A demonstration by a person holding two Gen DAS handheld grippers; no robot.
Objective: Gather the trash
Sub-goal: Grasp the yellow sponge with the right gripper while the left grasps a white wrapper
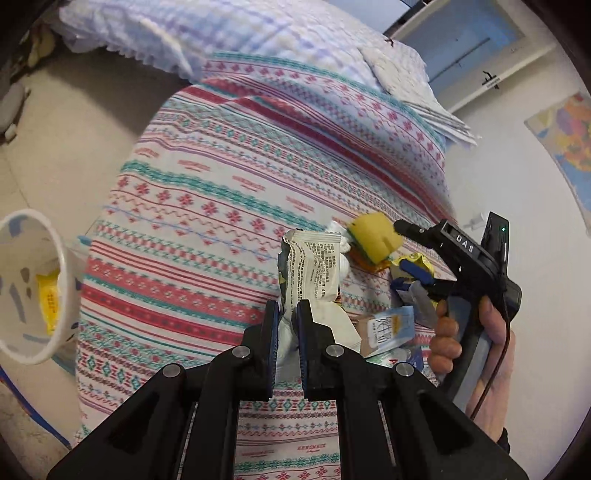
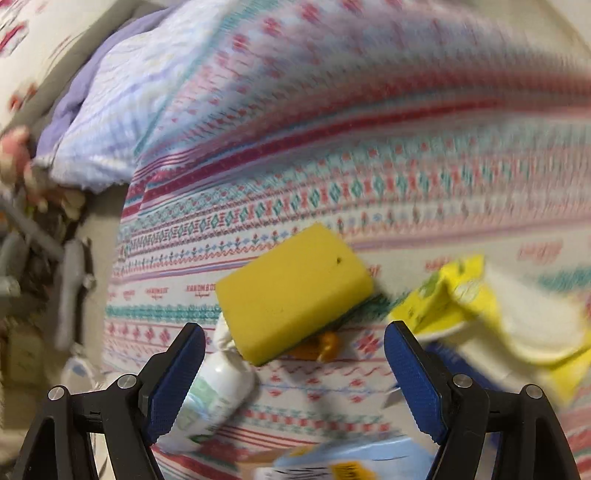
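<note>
Left wrist view first: the left gripper (image 1: 286,325) has its jaws clamped tight on a crumpled white snack wrapper (image 1: 314,269) with black print on it, and the wrapper sticks up out of the jaws above the bed (image 1: 207,177), which wears a striped red, teal and white patterned sheet. Off to the left edge sits a white bin (image 1: 33,284) on the floor beside the bed, with something yellow inside. Past the wrapper lies a little heap of trash on the sheet: a yellow sponge (image 1: 373,236), an orange scrap under it, a yellow packet (image 1: 413,262) and a light blue carton (image 1: 391,328). The right gripper (image 1: 410,273) comes in from the right over that heap, held by a hand (image 1: 450,332) on its black handle. A pale lilac quilt (image 1: 258,33) is bunched at the far end of the bed.

Right wrist view, pretty blurry: the right gripper (image 2: 295,380) has its jaws wide apart with nothing pinched. The yellow sponge (image 2: 291,291) lies on the bed (image 2: 406,177) just ahead, between the two blue pads, not touching them. A white tube-like bottle (image 2: 214,398) lies right by the left pad, whether touching it is unclear. The yellow packet (image 2: 454,295) is up by the right pad, and the light blue carton (image 2: 354,461) peeks in at the bottom. The lilac quilt (image 2: 122,118) is upper left.
</note>
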